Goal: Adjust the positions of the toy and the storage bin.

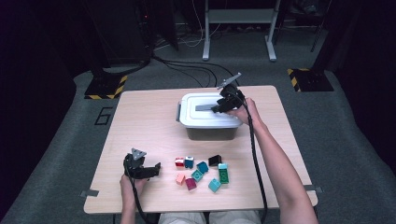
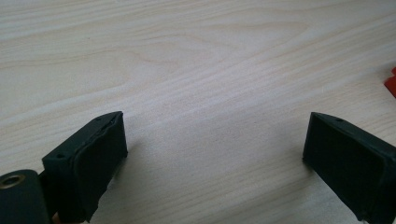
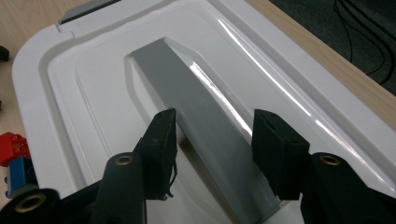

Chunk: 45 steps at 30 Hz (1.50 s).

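The grey handle (image 3: 205, 126) on the white lid (image 3: 70, 93) of the storage box (image 1: 208, 133) is what we are working on; the box sits on the table (image 1: 140, 116) towards its far edge, a little right of the middle. Starting from the near edge: we see the left gripper (image 1: 148, 171) resting near the near-left corner, held in the left hand (image 1: 128, 184), its jaws spread wide with bare wood between them in the left gripper view, nothing held. Just to its right, along the near edge around the middle, lies a loose cluster of toy bricks (image 1: 201, 173) in red, blue, teal, pink, green and black, none touching the box. Further out, the right gripper (image 1: 218, 108) reaches over the lid from the box's right side, carried by the right hand (image 1: 245, 111). In the right gripper view its jaws straddle the handle, one on each side of the grey bar; the left pad sits against the bar's edge, while a strip of handle shows before the right pad. We cannot tell whether the grip is firm. The lid is seated on the box.
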{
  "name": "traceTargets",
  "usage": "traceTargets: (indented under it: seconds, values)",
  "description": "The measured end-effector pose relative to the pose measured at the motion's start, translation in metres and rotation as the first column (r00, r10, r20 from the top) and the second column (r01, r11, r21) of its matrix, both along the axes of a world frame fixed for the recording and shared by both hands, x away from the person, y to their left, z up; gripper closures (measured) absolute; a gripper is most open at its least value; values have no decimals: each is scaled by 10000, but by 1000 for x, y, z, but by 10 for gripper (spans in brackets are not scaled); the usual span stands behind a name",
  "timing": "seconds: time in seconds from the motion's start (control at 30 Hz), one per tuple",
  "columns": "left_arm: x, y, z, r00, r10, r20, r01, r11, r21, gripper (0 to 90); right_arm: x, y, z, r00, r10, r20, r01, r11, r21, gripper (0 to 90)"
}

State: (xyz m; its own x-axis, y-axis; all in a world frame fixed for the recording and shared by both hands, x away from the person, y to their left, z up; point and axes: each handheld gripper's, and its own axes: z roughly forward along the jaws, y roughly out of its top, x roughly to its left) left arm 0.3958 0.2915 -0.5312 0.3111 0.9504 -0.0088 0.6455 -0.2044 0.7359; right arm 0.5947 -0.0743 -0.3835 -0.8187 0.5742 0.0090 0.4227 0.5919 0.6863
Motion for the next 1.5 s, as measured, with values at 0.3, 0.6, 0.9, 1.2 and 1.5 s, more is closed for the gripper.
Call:
traceTargets:
  seconds: [0.3,0.6,0.9,1.2,1.5]
  values:
    - [0,0,0,10000,27,-9,-27,10000,-8,60,-1,-1,1,9998,-197,-82,197,9998,-64,526]
    - [0,0,0,10000,46,-13,-46,10000,-22,62,-5,-6,1,9992,-379,-86,379,9993,-8,573]
    - [0,0,0,10000,54,-16,-54,10000,-30,62,-16,-19,0,9980,-619,130,618,9981,54,597]
    - [0,0,0,10000,69,-15,-69,10000,-52,62,-7,1,2,9988,-411,257,416,9990,-192,606]
    - [0,0,0,10000,64,-20,-64,10000,-39,63,-12,-8,0,9992,-279,273,280,9996,-26,660]
